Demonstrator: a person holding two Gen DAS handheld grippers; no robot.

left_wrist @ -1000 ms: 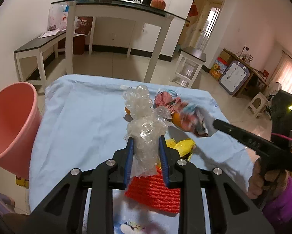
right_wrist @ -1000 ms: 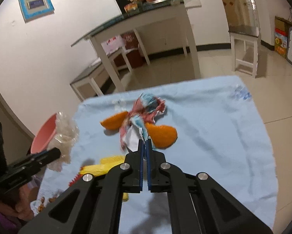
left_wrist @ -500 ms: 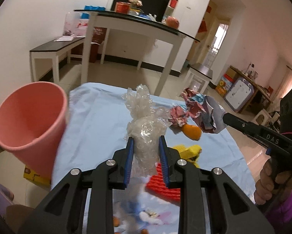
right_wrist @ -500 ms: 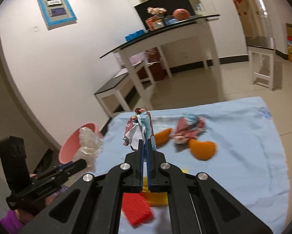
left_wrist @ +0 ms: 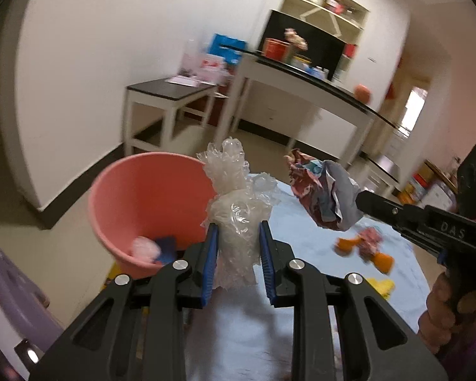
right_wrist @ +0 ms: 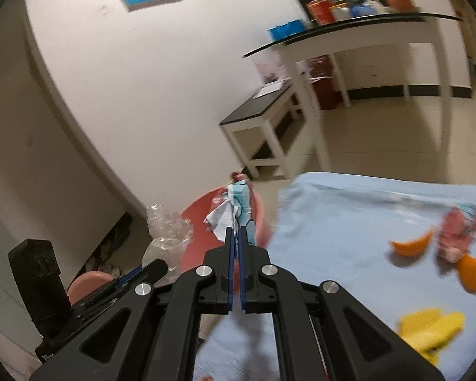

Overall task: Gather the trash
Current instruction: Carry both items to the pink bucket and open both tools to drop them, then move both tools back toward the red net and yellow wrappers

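Observation:
My left gripper (left_wrist: pixel 238 228) is shut on a wad of clear bubble wrap (left_wrist: pixel 236 203), held up right beside the rim of a pink bucket (left_wrist: pixel 142 197) that stands off the table's left edge. Some pink and blue trash lies in the bucket's bottom. My right gripper (right_wrist: pixel 236 231) is shut on a crumpled printed wrapper (right_wrist: pixel 234 209), raised in front of the pink bucket (right_wrist: pixel 203 209). In the left wrist view that wrapper (left_wrist: pixel 326 197) hangs from the right gripper's tip, just right of the bubble wrap.
On the light blue tablecloth (right_wrist: pixel 349 216) lie two orange peels (right_wrist: pixel 409 247), a crumpled pink wrapper (right_wrist: pixel 457 238) and yellow trash (right_wrist: pixel 431 330). A low dark-topped bench (left_wrist: pixel 171 95) and a tall white table (left_wrist: pixel 301 76) stand behind. A purple stool (left_wrist: pixel 12 285) is at lower left.
Both grippers have swung left and slightly up with their loads, away from the table's middle toward the pink bucket, which now sits straight ahead.

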